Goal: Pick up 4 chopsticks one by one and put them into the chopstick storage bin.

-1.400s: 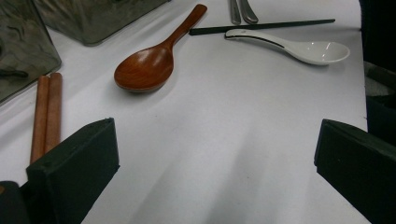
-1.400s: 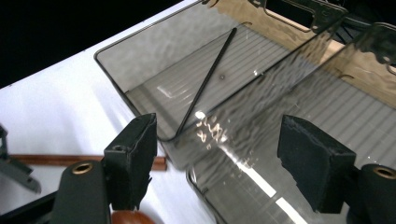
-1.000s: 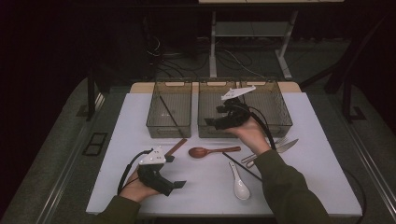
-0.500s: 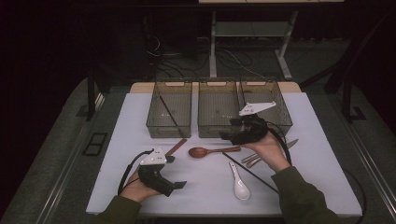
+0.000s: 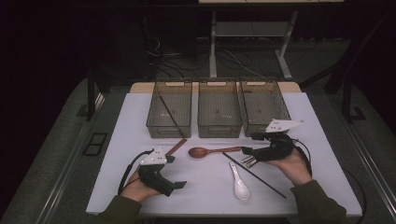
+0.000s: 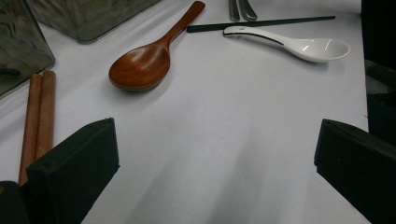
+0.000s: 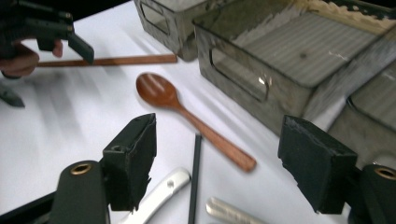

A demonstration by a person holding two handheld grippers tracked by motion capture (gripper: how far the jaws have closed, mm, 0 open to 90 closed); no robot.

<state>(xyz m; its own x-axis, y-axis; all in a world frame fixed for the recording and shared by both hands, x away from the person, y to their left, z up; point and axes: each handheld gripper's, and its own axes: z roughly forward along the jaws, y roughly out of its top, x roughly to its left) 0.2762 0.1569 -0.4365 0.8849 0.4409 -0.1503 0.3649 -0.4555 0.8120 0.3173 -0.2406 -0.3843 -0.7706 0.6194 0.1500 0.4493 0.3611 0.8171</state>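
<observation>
**Left gripper (image 5: 175, 171) and right gripper (image 5: 250, 143), both wide open over loose cutlery**

Nearest the table's (image 5: 327, 186) front edge, at left: the left gripper in a hand, jaws spread wide with nothing between them but bare white tabletop. Just ahead of it in the left gripper view, a pair of wooden chopsticks (image 6: 37, 116) lying side by side and touching, one end close to the left bin.

Near the front edge at centre: a white ceramic spoon (image 5: 239, 183), bowl toward the person. Just beside it, a black chopstick (image 5: 254, 175) lying slantwise.

A little farther in, at right: the right gripper in the other hand, jaws likewise wide apart and gripping nothing. Straight ahead of those jaws in the right gripper view, the handle end of the wooden spoon (image 5: 212, 150), flat on the table at mid-table, bowl pointing toward the left gripper and well apart from it. Below the right gripper, some metal handles (image 5: 249, 160), possibly a fork and a knife, too cramped and blurred to sort out.

Farthest back, in a row: the left bin (image 5: 169, 132), middle bin (image 5: 219, 132) and right bin (image 5: 261, 130), smoky and see-through. Inside the left bin, a second black chopstick (image 5: 168, 112), lying slantwise.
</observation>
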